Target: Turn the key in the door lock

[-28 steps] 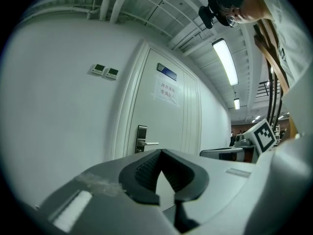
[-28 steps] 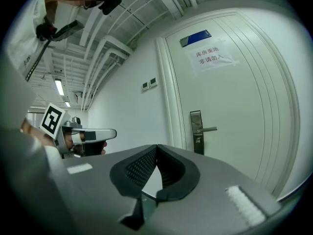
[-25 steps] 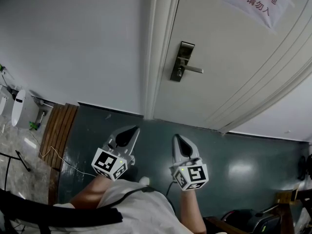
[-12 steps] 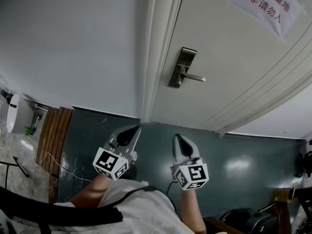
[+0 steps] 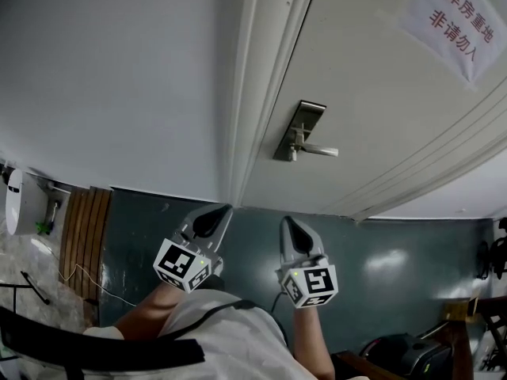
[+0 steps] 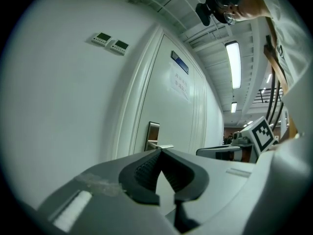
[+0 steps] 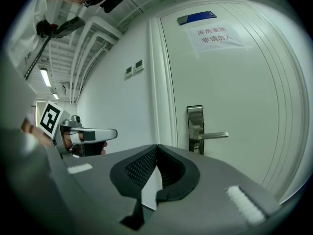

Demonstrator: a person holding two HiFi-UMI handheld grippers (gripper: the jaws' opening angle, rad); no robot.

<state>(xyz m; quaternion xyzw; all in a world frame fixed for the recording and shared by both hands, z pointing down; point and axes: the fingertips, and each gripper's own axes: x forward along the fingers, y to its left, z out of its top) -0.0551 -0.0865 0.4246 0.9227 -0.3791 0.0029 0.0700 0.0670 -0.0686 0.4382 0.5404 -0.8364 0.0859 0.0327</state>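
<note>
Since the earlier head views the door point(image 5: 380, 101) has grown larger in the picture, and its lock point(image 5: 300, 125) has slid lower and to the right. From this the person seems to have stepped closer. Both grippers sit at the same place at the bottom of the view as before.

Nearest to the camera, the left gripper point(image 5: 223, 208) and the right gripper point(image 5: 284, 220) are held side by side and point toward the door. In each gripper view the fingers are pressed together at the tips, with nothing between them.

Beyond them lies a stretch of dark green floor point(image 5: 380, 252), and both grippers are well apart from the door. The lock is a metal plate with a lever handle point(image 5: 321, 150) near the door's left edge, just beside the white door frame point(image 5: 253, 93). A small part shows under the lever in the right gripper view; it may be the key point(image 7: 197, 150) or only the keyhole, as it is too small to tell.

By these pictures the task is at its start: the approach is under way, while reaching the key, gripping it and turning it are all left to do. Nothing stands in the way. Wooden boards point(image 5: 85, 228) and a thin cable point(image 5: 87, 279) lie well to the left, and a paper notice point(image 5: 458, 24) hangs high on the door.
</note>
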